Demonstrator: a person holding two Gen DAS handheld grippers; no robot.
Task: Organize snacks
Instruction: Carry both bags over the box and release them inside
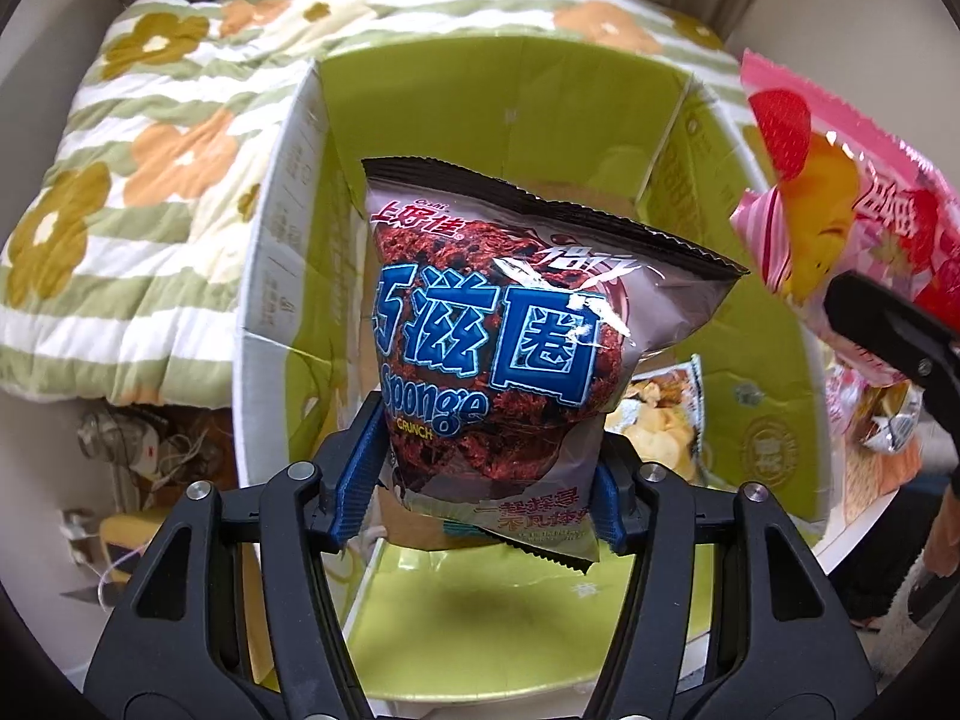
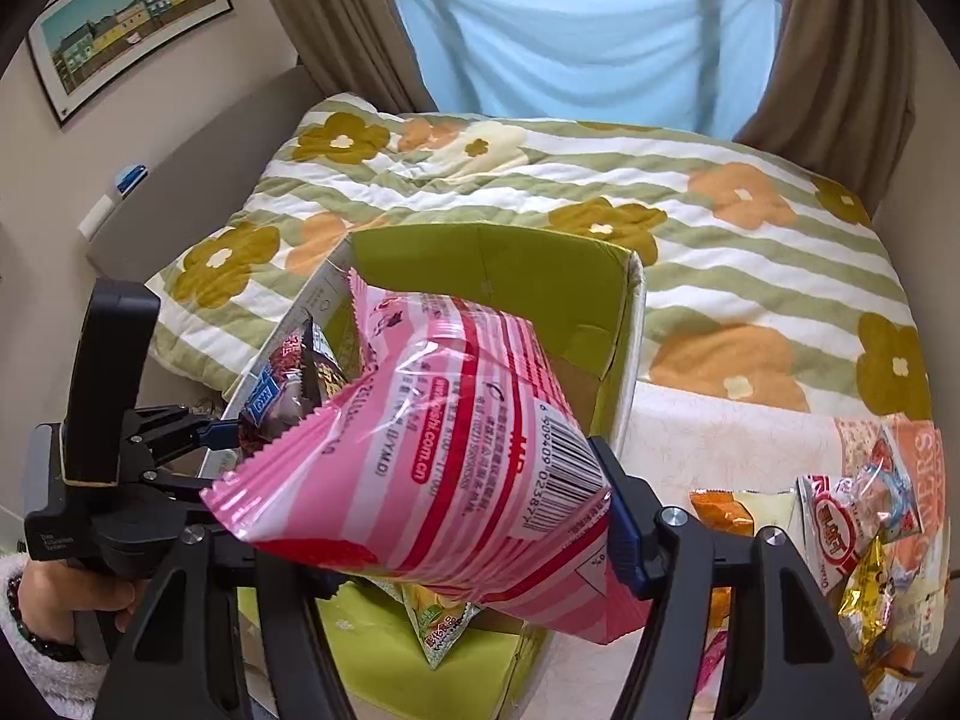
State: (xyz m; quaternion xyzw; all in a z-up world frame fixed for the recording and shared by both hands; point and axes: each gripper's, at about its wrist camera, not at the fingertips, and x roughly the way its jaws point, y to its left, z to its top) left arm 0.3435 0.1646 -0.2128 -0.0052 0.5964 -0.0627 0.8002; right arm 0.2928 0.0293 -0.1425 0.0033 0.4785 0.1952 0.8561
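Gripped low between the left fingers: brown snack bag, hanging over the green box just beyond. Clamped between the right fingers: pink snack bag, near the box rim. Likely to slip, or to catch the rim and spill onto the bed.

My left gripper, black with blue pads, carries a brown snack bag lettered in blue and white; my right gripper, likewise black and blue, carries a pink bag striped red and white. The cardboard box is lime green inside and white outside; the quilt is white with green stripes and olive and orange flowers. Curtains are brown, the cloth between them light blue.
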